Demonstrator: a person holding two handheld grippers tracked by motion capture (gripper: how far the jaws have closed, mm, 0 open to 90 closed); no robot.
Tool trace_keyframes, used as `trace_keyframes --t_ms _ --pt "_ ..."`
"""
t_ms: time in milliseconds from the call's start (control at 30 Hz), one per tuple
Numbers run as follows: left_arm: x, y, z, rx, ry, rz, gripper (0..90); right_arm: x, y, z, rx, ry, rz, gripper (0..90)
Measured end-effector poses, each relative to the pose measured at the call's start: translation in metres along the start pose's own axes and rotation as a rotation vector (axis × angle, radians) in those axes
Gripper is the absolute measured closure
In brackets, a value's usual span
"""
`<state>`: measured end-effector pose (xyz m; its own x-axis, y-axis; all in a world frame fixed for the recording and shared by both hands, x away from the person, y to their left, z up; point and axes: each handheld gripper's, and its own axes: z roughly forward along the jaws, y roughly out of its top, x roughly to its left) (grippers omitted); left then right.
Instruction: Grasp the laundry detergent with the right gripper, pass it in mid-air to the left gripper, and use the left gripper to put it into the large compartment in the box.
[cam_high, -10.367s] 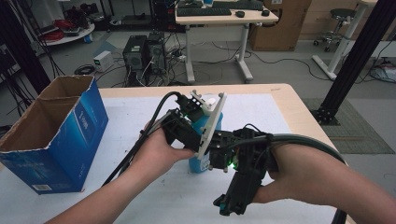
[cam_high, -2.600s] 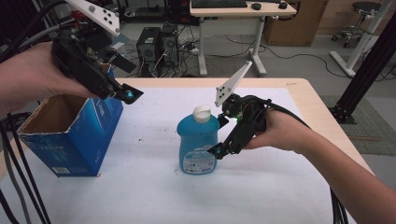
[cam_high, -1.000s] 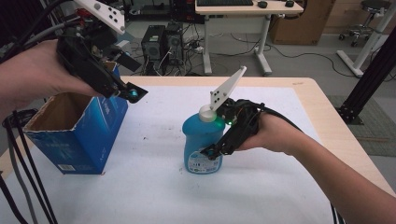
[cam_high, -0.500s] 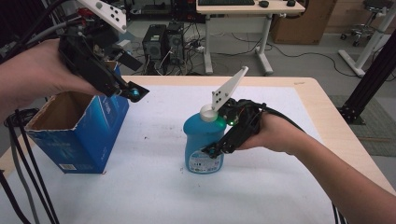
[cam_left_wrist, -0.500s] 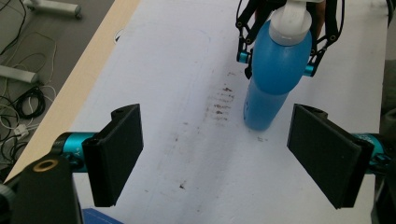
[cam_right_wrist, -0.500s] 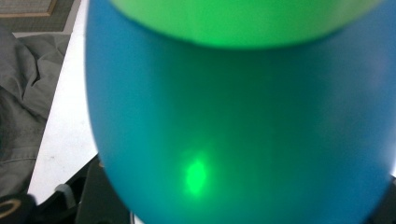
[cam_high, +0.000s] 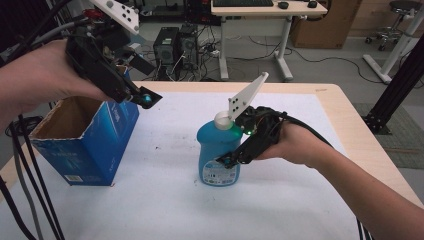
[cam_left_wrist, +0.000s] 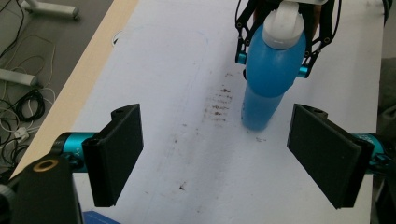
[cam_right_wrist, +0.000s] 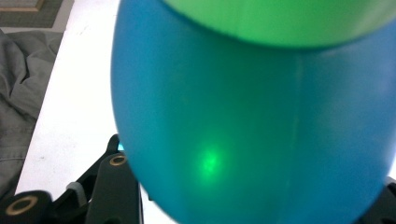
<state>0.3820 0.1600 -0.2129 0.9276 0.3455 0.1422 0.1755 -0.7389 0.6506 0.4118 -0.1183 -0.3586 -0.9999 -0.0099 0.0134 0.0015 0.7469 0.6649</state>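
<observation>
Two tongs: right tongs (cam_high: 235, 159) have just closed, gripping the upright blue bottle (cam_high: 218, 150) mid-bench; left tongs (cam_left_wrist: 229, 154) gape empty above the blue box (cam_high: 80, 145).

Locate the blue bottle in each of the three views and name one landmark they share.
High view: the blue bottle stands upright at table centre, the right gripper shut on it.
Left gripper view: top, right of centre, beyond the open jaws, white cap uppermost.
Right gripper view: its blue body looms close across the picture.
Shared landmark: the white table cover.
</observation>
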Motion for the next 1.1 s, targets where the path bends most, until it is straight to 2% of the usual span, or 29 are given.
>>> trace_keyframes --t_ms 200,300,600,700,933,1100 --pt "-0.001 0.012 0.000 0.018 -0.024 0.038 18.5 0.002 0.006 -0.014 -0.034 -0.004 0.029 46.4" --pt "-0.003 0.020 0.003 0.030 -0.046 0.064 18.5 0.004 0.013 -0.022 -0.028 -0.006 0.031 46.4" --pt "-0.013 0.049 0.013 0.083 -0.130 0.139 18.5 0.011 0.041 -0.044 -0.017 -0.007 0.023 46.5" --pt "-0.016 0.059 0.016 0.114 -0.158 0.167 18.5 0.013 0.051 -0.049 -0.009 -0.021 0.003 46.6" --pt "-0.022 0.077 0.024 0.153 -0.195 0.193 18.5 0.017 0.071 -0.056 0.000 -0.017 -0.003 46.6" --pt "-0.027 0.083 0.031 0.176 -0.213 0.200 18.6 0.020 0.081 -0.058 -0.003 -0.015 -0.015 46.6"
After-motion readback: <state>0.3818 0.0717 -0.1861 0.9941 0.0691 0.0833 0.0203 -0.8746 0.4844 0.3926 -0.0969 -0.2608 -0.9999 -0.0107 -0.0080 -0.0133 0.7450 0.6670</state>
